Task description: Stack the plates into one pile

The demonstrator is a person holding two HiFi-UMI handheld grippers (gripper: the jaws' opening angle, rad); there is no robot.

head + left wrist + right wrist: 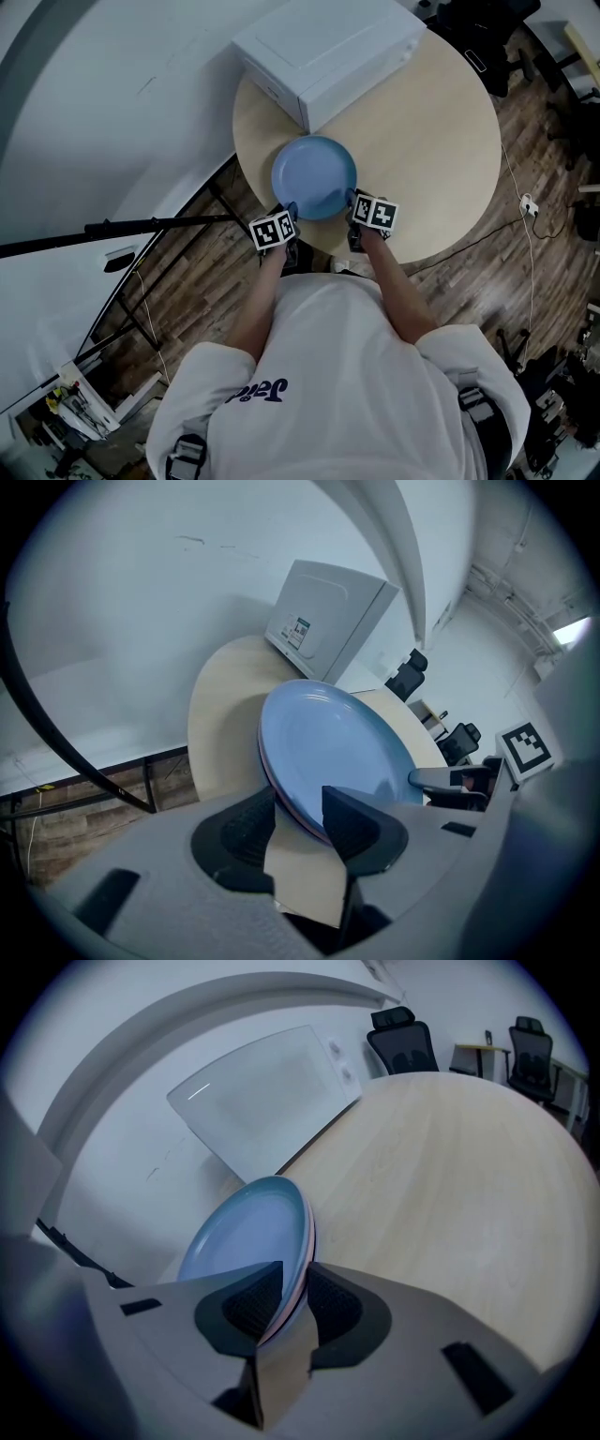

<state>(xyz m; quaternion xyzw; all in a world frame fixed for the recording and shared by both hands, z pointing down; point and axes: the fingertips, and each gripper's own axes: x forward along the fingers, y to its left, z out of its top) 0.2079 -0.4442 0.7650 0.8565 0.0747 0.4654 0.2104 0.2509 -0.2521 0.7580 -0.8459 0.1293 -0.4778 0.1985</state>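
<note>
A blue plate (314, 176) lies on top of a pink plate over the near part of the round wooden table (441, 141). The pink rim (309, 1241) shows just under the blue one. My left gripper (289, 214) is at the pile's near-left rim. In the left gripper view the rim of the plates (328, 742) passes between the jaws of the left gripper (300, 822), with a gap beside one pad, so it is open. My right gripper (354, 202) holds the near-right rim. In the right gripper view the right gripper (292, 1299) is shut on the edge of the two plates (248, 1232).
A white box-shaped appliance (328, 47) stands at the table's far left, just beyond the plates. A black stand bar (141, 225) reaches in from the left below the table. Office chairs (403, 1040) and a floor cable (525, 202) lie beyond the table's right side.
</note>
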